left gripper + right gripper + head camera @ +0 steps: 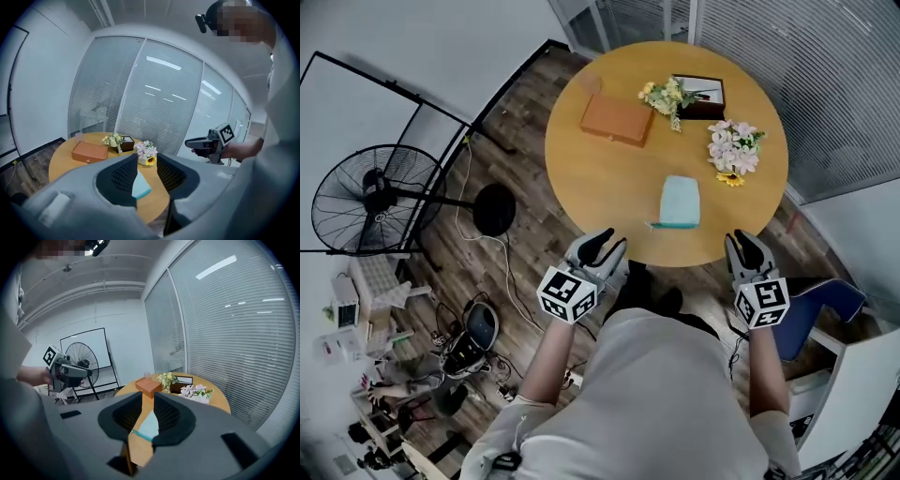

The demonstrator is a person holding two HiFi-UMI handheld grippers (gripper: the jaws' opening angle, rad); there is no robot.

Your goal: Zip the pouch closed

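The pouch [680, 202], pale blue, lies flat on the round table [600, 178] towards its near edge, apart from everything else there. A darker strip runs along its near side with a small tab at the left end, but from the head view it is too small to tell whether the zip stands open or closed. Both grippers hang short of the table edge, clear of the pouch. The left gripper [605, 242] has its jaws spread wide with nothing in them. The right gripper [748, 246] has its jaws partly apart, also on nothing. In the left gripper view the pouch shows only as a sliver in the gap between the jaws, the rest covered by the grey body of the gripper [146, 168]. The right gripper view is much the same, with a blue wedge and its teal edge showing in the gap while the jaws cut off both sides. Farther back on the table sit a brown box [617, 119], a dark box [703, 97] partly hidden by yellow flowers [667, 94], and a pink bunch [733, 145]. The person's torso blocks the floor just below the near rim. A fan [366, 197] stands off to the left.
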